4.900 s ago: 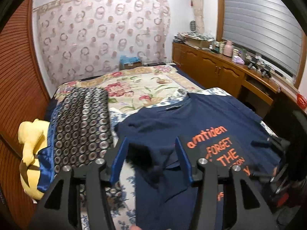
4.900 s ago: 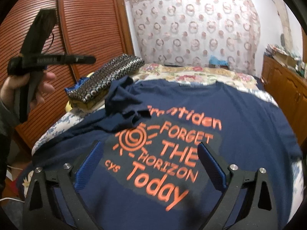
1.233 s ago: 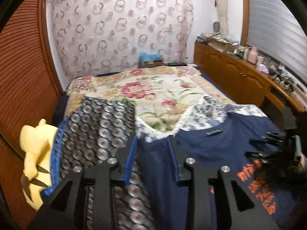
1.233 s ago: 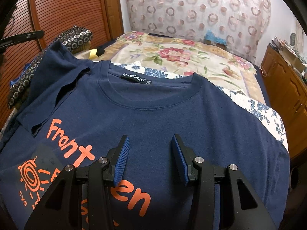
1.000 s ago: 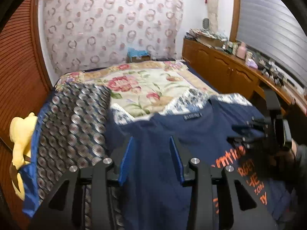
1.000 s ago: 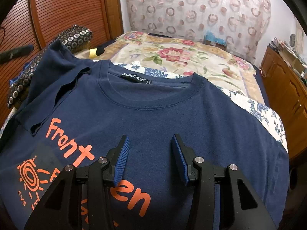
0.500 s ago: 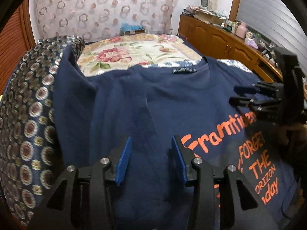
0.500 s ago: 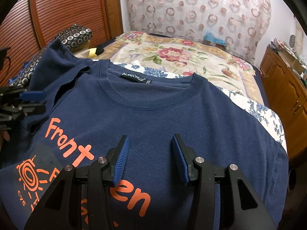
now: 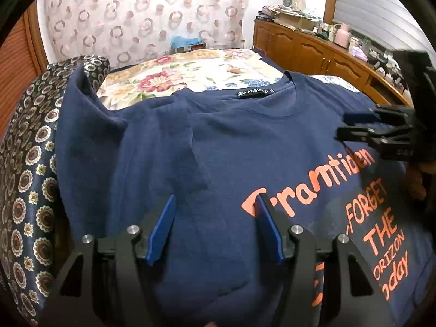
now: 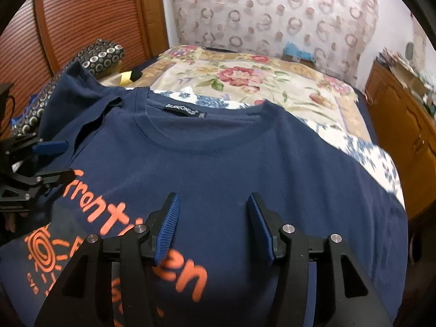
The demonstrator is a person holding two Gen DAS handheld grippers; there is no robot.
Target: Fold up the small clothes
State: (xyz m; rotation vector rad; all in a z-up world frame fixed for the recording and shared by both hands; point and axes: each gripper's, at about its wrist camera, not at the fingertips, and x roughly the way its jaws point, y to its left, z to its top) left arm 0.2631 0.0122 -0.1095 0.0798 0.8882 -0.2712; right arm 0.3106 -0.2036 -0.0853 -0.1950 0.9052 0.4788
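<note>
A navy T-shirt point(image 9: 245, 141) with orange lettering lies face up on the bed, collar toward the far end. Its left sleeve point(image 9: 79, 109) rides up onto a patterned cushion. My left gripper point(image 9: 215, 201) hovers low over the shirt's left chest; its jaws are opening, with only flat cloth below them. My right gripper point(image 10: 213, 199) sits over the shirt point(image 10: 231, 163) below the collar, its jaws also opening and pinching nothing. Each gripper shows in the other's view: the right gripper point(image 9: 362, 125) at the right edge, the left gripper point(image 10: 51, 160) at the left edge.
A dark circle-patterned cushion point(image 9: 24, 177) runs along the bed's left side. A floral bedspread point(image 9: 190, 73) stretches beyond the collar. Wooden cabinets point(image 9: 313, 51) with clutter on top line the right wall. A slatted wooden door point(image 10: 81, 13) stands on the left.
The left gripper, earlier closed on navy cloth and raised, has come down onto the shirt and spread its jaws, leaving the cloth flat. The right gripper stayed put and widened slightly.
</note>
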